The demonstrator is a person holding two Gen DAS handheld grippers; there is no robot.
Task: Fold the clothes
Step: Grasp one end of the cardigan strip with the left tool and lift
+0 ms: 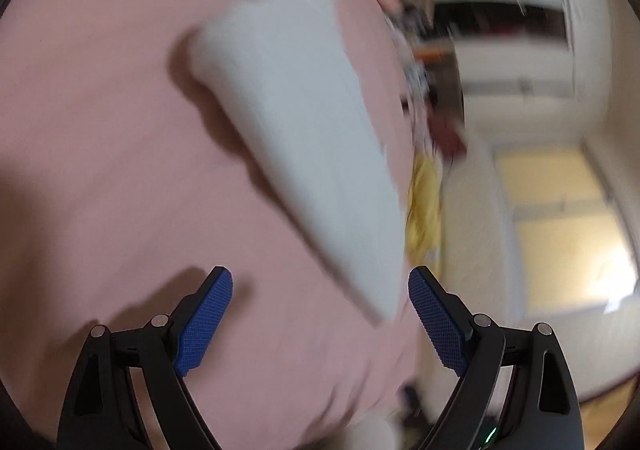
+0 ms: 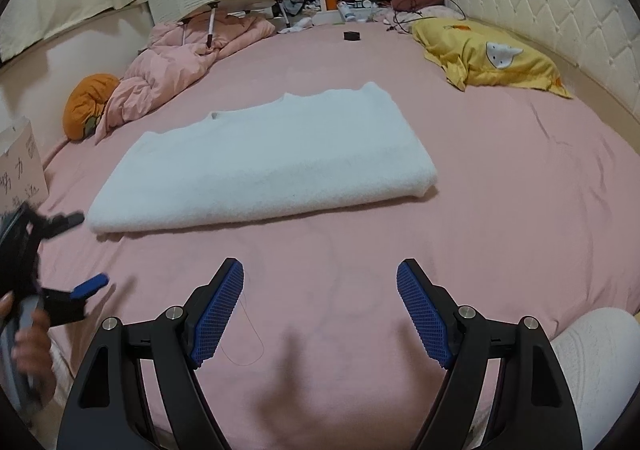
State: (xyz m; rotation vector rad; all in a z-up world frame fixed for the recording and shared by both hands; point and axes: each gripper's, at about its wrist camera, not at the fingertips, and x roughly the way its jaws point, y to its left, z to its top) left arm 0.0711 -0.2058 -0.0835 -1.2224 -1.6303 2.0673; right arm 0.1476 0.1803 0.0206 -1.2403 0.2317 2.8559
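Nearby, yellow pillow (image 2: 496, 55), pink duvet (image 2: 176, 61).

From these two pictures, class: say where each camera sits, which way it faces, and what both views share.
Left wrist: rides the left gripper, tilted and blurred, looking across the pink bedsheet at the white folded garment; its own open blue fingers show.
Right wrist: rides the right gripper, level, facing the garment and headboard; its open fingers, a hand and the left gripper show.
Shared: garment, bedsheet, yellow pillow.
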